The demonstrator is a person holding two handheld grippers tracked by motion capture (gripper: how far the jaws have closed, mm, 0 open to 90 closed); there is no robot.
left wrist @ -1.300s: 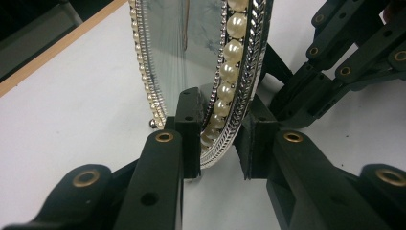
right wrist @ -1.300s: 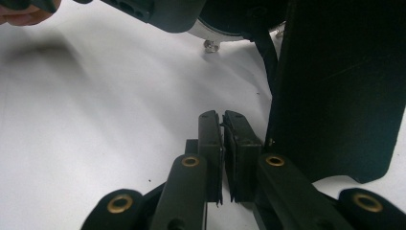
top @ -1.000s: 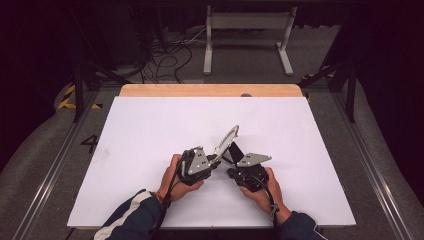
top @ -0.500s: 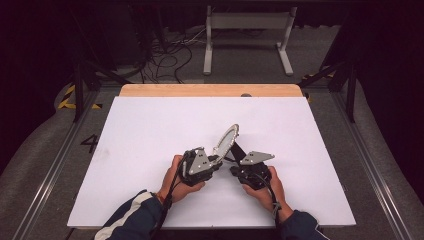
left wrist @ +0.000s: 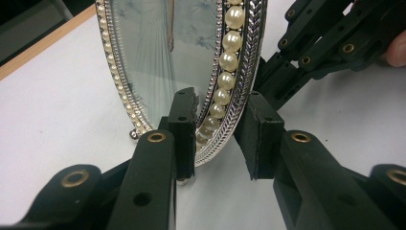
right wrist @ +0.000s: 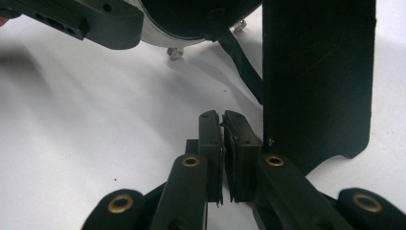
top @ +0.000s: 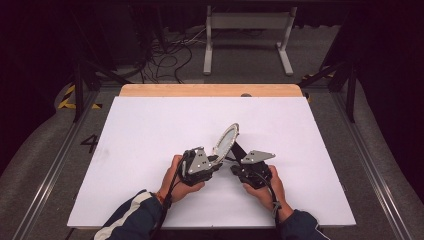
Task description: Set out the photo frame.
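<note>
In the high view, the oval picture frame (top: 226, 140) is standing tilted near the centre of the white tabletop (top: 150, 130), between the left claw (top: 212, 161) and the right claw (top: 239, 162), with both hands coming in from the bottom edge.

In the left gripper view, the left claw (left wrist: 220, 139) is straddling the frame's pearl-studded rim (left wrist: 225, 76) at centre. Its jaws have just been opening; the left pad is lying close against the glass side, while the right pad is standing clear of the rim.

In the right gripper view, the right claw (right wrist: 223, 143) is closed tight on the thin black strap (right wrist: 242, 62) running up to the frame's back, with the black easel stand (right wrist: 316, 76) filling the upper right.

With the left grip loosening, the frame is probably leaning on its stand and small feet alone. If the stand is not fully spread, or the right claw is tugging the strap, the frame could tip over and strike the tabletop glass-first.
</note>
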